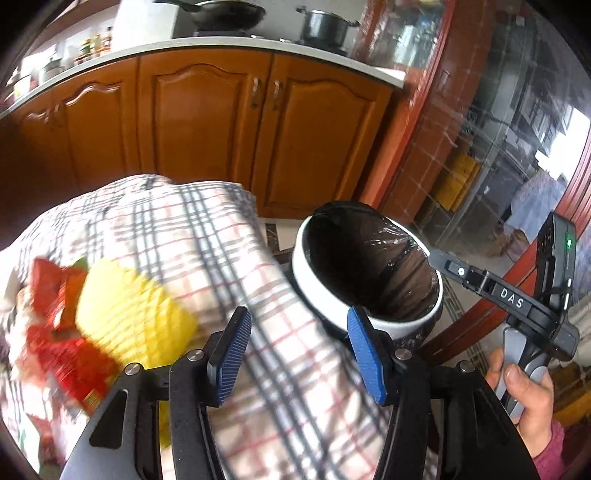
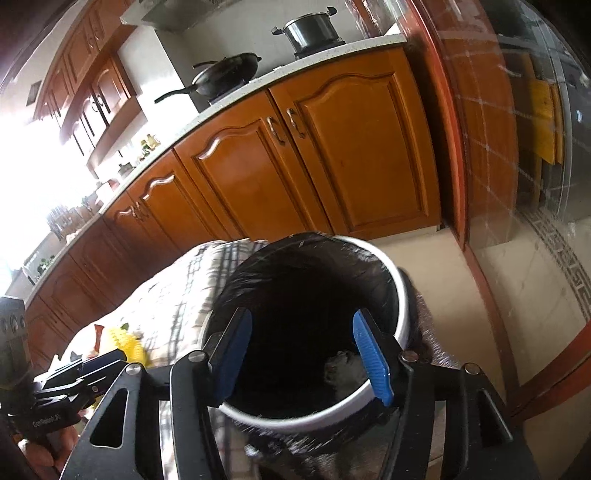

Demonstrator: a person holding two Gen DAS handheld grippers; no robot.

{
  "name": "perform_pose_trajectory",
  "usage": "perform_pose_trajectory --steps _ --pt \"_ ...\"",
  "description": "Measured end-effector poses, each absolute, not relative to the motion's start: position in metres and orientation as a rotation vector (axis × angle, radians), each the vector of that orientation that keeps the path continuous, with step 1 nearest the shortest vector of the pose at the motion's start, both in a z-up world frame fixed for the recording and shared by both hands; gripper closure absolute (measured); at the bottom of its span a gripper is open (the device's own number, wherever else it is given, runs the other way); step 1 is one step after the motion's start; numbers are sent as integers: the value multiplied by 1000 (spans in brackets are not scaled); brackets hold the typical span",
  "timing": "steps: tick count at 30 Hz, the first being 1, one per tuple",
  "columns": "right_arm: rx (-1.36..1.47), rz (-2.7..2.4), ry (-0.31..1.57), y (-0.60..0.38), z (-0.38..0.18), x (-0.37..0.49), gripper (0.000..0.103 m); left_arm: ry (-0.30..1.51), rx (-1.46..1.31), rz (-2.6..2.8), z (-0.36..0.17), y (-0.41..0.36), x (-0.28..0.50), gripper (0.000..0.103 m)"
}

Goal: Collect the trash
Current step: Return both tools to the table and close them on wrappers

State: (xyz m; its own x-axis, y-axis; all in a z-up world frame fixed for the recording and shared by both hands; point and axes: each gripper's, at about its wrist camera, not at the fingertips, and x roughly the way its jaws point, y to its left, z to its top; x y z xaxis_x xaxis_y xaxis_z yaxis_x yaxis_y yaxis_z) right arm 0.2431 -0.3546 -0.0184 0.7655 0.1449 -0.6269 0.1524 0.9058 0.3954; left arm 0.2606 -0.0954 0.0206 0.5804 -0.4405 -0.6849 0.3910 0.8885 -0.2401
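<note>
the left gripper (image 1: 299, 354) hangs with its jaws about half open, nothing between the blue pads; under them is only the plaid cloth (image 1: 207, 236) that covers the bench. just left of that gripper, blurred, lie a yellow piece of trash (image 1: 129, 310) and red wrappers (image 1: 59, 332) on the cloth; their exact shape cannot be told. the right gripper (image 2: 303, 354) also has its jaws about half open and holds nothing. it hangs over the mouth of the trash bin (image 2: 400, 314), a white bin lined with a black bag (image 2: 266, 269), standing at the right edge of the cloth. inside the bin, low on the right, a grey crumpled lump (image 2: 343, 367) lies just beside the right pad. in the left wrist view a hand (image 1: 524, 395) holds the right gripper's handle beyond the bin. farther back run orange wooden cabinets (image 2: 280, 173) under a pale countertop, with a dark pan (image 2: 229, 72) and a steel pot (image 2: 310, 29) on the stove. to the right stands a glass door (image 2: 517, 147) in a red frame.
</note>
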Motion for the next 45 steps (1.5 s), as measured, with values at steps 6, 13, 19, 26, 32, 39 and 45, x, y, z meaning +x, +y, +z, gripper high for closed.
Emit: perform_pose_trajectory --steps 6,13,19,26,32,39,45 --pt "469 42 698 -327 -17 229 43 793 -100 -438 25 -58 229 49" --pt "474 116 704 -287 -18 216 39 787 -149 -370 26 -11 199 49" --pt "462 167 719 -261 -22 212 39 778 -199 -311 28 25 181 49" --pt "419 257 734 -219 -20 209 39 787 -253 -271 25 54 175 49" --pt "398 315 748 -195 -23 209 39 798 -269 -257 27 62 179 51" --pt "390 376 798 -167 -37 214 41 814 -277 -281 27 64 194 51" --pt "277 365 832 -151 -42 227 53 854 -271 -294 22 57 215 58"
